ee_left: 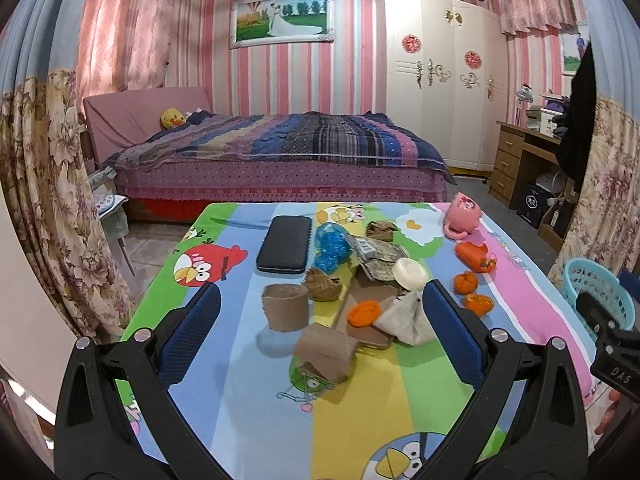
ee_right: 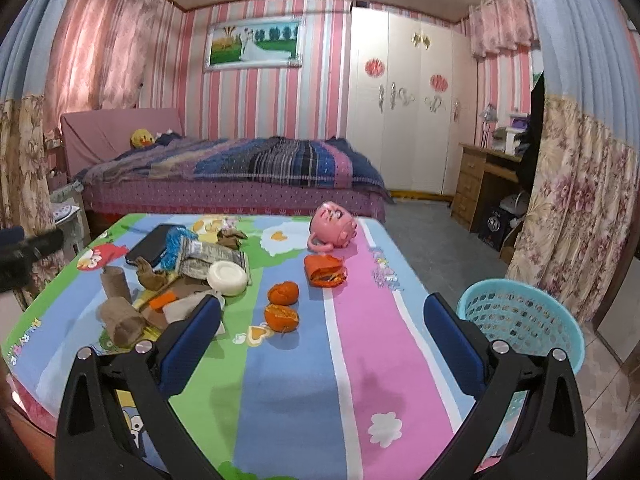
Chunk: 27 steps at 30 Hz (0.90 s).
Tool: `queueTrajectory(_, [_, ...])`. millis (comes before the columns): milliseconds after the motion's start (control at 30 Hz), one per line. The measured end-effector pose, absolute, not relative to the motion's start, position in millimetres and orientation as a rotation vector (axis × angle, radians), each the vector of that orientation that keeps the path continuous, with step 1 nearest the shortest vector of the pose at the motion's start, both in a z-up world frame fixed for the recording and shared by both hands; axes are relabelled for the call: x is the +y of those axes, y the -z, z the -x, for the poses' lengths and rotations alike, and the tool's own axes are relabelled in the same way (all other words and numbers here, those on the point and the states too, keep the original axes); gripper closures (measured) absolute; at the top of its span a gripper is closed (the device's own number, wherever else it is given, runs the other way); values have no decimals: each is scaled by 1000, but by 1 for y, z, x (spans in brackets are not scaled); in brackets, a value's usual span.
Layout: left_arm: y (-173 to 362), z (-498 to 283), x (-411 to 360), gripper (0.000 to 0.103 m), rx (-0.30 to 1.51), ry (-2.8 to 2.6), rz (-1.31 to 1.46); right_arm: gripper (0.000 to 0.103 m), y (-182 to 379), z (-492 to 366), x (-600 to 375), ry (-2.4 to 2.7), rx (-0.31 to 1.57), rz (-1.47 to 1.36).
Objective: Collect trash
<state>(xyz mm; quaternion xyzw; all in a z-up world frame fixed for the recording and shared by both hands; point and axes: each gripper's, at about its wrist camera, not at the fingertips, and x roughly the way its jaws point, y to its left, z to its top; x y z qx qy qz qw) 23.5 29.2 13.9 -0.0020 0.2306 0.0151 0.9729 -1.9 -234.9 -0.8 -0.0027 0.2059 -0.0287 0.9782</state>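
Trash litters a cartoon-print table (ee_left: 248,400): brown cardboard tubes (ee_left: 325,352), one standing (ee_left: 285,306), crumpled brown paper (ee_left: 322,284), a white tissue wad (ee_left: 408,318), orange peels (ee_left: 466,282) (ee_right: 282,316), an orange wrapper (ee_right: 325,271), a blue mesh scrap (ee_left: 330,246) and a crushed foil bag (ee_left: 376,258). My left gripper (ee_left: 322,300) is open just short of the tubes, holding nothing. My right gripper (ee_right: 322,304) is open over the table's right side, nothing held. A light-blue basket (ee_right: 520,320) stands off the right edge.
A black phone (ee_left: 285,243), a white round dish (ee_left: 410,273) and a tipped pink mug (ee_right: 334,227) also lie on the table. Behind are a bed (ee_left: 280,152), a white wardrobe (ee_left: 440,80) and a wooden desk (ee_left: 524,152). Curtains hang on both sides.
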Motion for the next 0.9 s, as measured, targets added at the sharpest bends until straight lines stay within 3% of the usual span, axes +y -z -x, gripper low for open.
queueTrajectory(467, [14,-92,99,5,540,-85,-1,4,-23,-75,-237,79,414,3])
queueTrajectory(900, [78,-156,91,5,679,-3,13,4,27,-118,-246,133,518,-16])
